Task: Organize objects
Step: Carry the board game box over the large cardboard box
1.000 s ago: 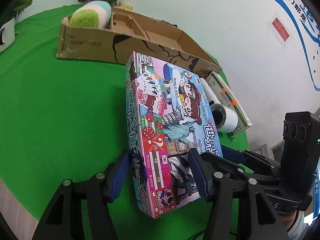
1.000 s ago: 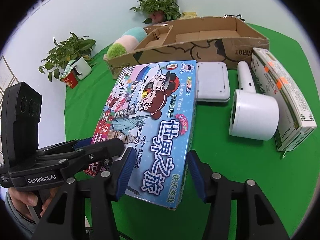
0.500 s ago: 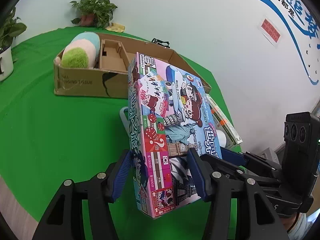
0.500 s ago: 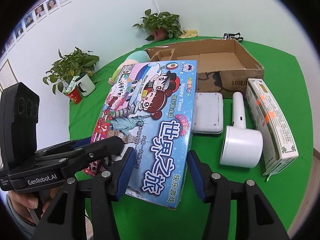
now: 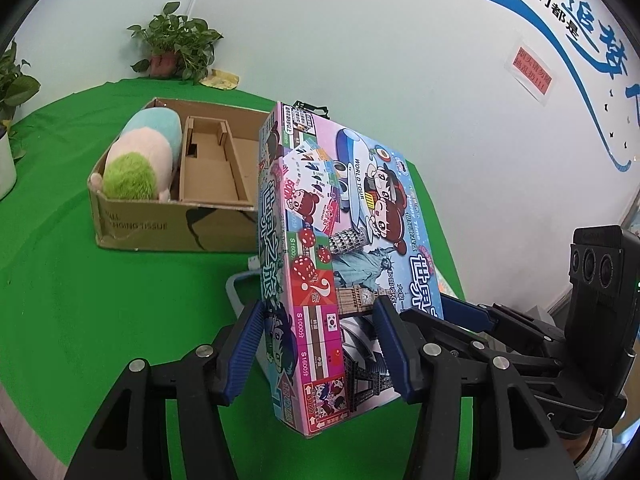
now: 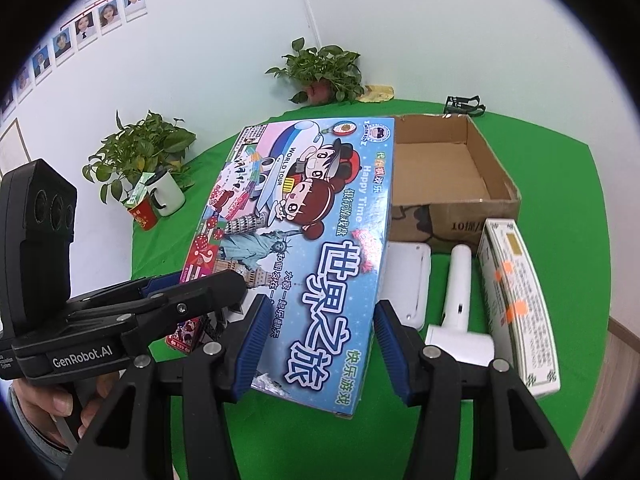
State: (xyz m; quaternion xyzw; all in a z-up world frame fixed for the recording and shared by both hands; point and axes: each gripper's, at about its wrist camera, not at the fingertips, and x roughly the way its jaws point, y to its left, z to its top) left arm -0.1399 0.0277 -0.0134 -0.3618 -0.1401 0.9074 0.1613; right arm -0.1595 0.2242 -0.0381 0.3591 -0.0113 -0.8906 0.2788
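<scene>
Both grippers hold a colourful board game box [image 5: 332, 248], which also shows in the right wrist view [image 6: 312, 240]. It is lifted above the green table and tilted. My left gripper [image 5: 316, 344] is shut on one near corner and my right gripper [image 6: 316, 344] on the other. Beyond stands an open cardboard box [image 5: 168, 220] with a pastel plush toy [image 5: 140, 160] at its left end and an inner cardboard divider [image 5: 212, 168]. Its right end [image 6: 452, 176] is bare.
On the table under and right of the game box lie a white flat device [image 6: 408, 276], a white handheld appliance [image 6: 456, 300] and a long white-green carton [image 6: 516, 300]. Potted plants [image 6: 140, 160] and mugs [image 6: 164, 200] stand at the far left edge.
Both grippers have raised the game box higher above the table and nearer the cardboard box. The items on the table now lie lower in view.
</scene>
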